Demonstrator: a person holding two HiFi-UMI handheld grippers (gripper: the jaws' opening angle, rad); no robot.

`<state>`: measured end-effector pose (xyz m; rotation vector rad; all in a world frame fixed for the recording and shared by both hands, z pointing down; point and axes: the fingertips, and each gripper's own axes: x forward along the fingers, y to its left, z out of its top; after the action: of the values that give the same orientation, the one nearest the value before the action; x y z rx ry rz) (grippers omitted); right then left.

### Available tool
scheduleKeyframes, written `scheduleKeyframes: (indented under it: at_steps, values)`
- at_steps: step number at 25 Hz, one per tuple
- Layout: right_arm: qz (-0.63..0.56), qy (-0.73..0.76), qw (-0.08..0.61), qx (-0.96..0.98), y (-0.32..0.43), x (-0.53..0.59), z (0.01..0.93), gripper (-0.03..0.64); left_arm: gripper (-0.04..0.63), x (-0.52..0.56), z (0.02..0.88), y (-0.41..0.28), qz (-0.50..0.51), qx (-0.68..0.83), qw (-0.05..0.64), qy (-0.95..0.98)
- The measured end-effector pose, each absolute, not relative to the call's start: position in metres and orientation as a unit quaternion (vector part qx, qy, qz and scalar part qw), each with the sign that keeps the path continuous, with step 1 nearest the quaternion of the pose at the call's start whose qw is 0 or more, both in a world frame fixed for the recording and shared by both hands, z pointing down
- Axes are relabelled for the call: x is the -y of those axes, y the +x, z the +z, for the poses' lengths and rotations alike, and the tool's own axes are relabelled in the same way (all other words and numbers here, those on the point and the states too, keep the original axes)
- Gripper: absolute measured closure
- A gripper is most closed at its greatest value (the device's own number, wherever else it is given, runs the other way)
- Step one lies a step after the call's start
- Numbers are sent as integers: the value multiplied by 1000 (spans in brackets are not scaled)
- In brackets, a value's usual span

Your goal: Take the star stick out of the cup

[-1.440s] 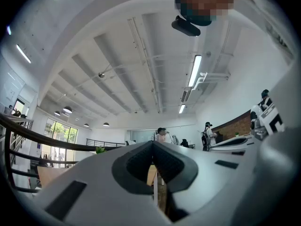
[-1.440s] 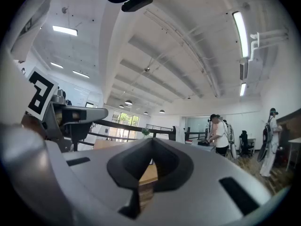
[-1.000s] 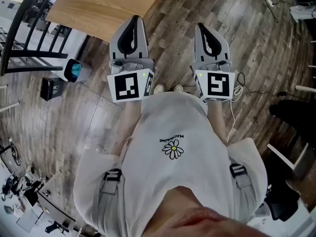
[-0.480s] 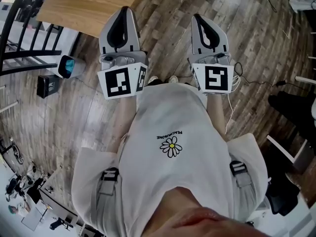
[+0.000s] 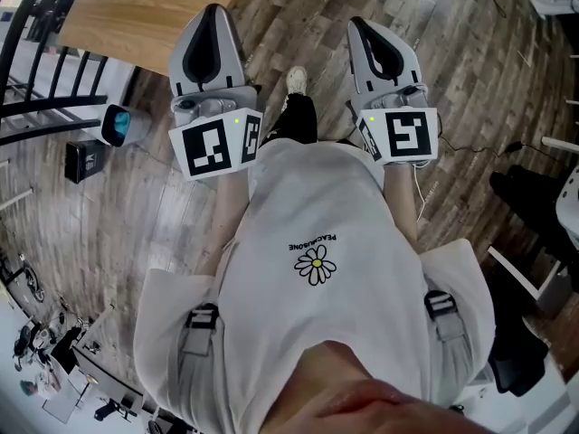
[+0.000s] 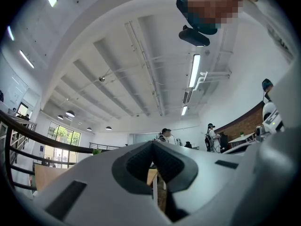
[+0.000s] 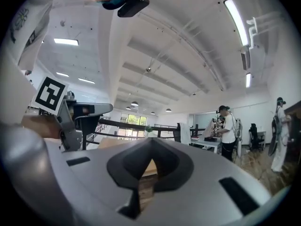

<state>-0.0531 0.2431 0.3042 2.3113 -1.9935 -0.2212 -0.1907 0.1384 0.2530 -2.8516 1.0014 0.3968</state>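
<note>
Both tools have edged toward the pale oak-grain tabletop [image 5: 154,12] since a second ago, and a white shoe [image 5: 296,80] has stepped forward just right of that tabletop. The smooth grey-white moulded plastic left gripper [image 5: 213,23], overlapping the tabletop's near edge, has its jaws pressed together on nothing. The matching right gripper [image 5: 369,34], further right of the tabletop over dark streaked floor planks [image 5: 452,70], is likewise closed and empty. Neither the star stick nor the cup shows in any view, so I judge the task not started: reaching the cup, gripping the stick and lifting it all remain
</note>
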Motion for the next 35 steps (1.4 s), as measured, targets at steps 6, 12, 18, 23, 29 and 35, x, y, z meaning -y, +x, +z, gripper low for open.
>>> scheduleKeyframes:
  at_steps: [6, 12, 18, 23, 29, 35]
  values:
    - [-82, 749, 23, 657, -20, -215, 321, 607, 580, -105, 271, -161, 143, -338, 60, -928]
    - [-74, 731, 27, 678, 22, -138, 331, 607, 580, -33, 279, -111, 131, -350, 61, -925]
    - [-65, 712, 1, 699, 77, -41, 299, 607, 580, 52, 252, -58, 117, -361, 79, -922]
    - [-64, 684, 2, 727, 111, 45, 283, 607, 580, 130, 251, -30, 117, -395, 68, -909]
    - [-3, 616, -86, 783, 121, 114, 257, 607, 580, 184, 254, -22, 122, -436, 45, -890]
    - [-25, 598, -50, 799, 110, 152, 262, 607, 580, 211, 252, -44, 124, -489, 40, -863]
